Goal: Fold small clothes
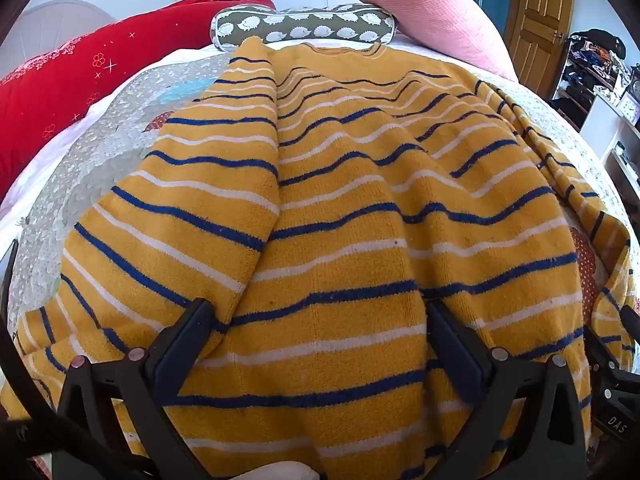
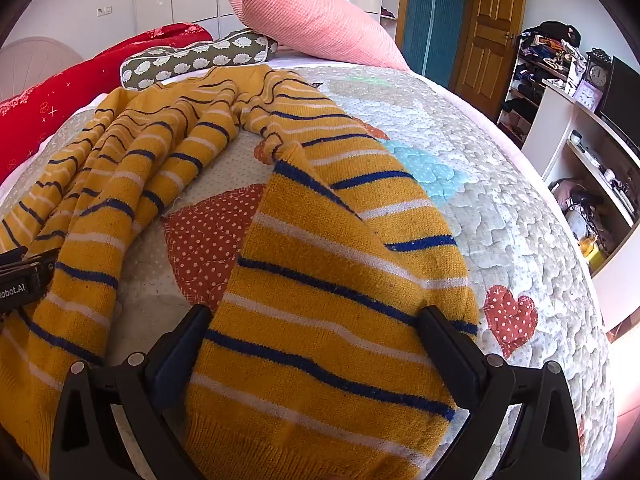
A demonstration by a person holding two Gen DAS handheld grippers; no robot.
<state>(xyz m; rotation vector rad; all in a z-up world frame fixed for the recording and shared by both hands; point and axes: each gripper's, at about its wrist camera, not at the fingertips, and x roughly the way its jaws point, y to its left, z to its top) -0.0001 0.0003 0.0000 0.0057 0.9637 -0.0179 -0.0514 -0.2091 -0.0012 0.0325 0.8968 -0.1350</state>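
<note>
We are observing the left tool (image 1: 318,314) standing wide over the mustard-yellow knitted sweater with blue and white stripes (image 1: 340,208), gripping nothing. The right tool (image 2: 316,320) is likewise spread wide across its sleeve. The sweater is lying on the quilted patchwork bed (image 2: 500,208); beyond is sitting a pink ribbed pillow (image 2: 316,24).

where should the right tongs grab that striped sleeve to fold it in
Grip the sleeve at its ribbed cuff end, which lies nearest the right tongs, coming in low from the near edge of the quilt. The sleeve lies flat and runs straight away toward the sweater body, so pinching the cuff would likely let it swing over the body.
</note>
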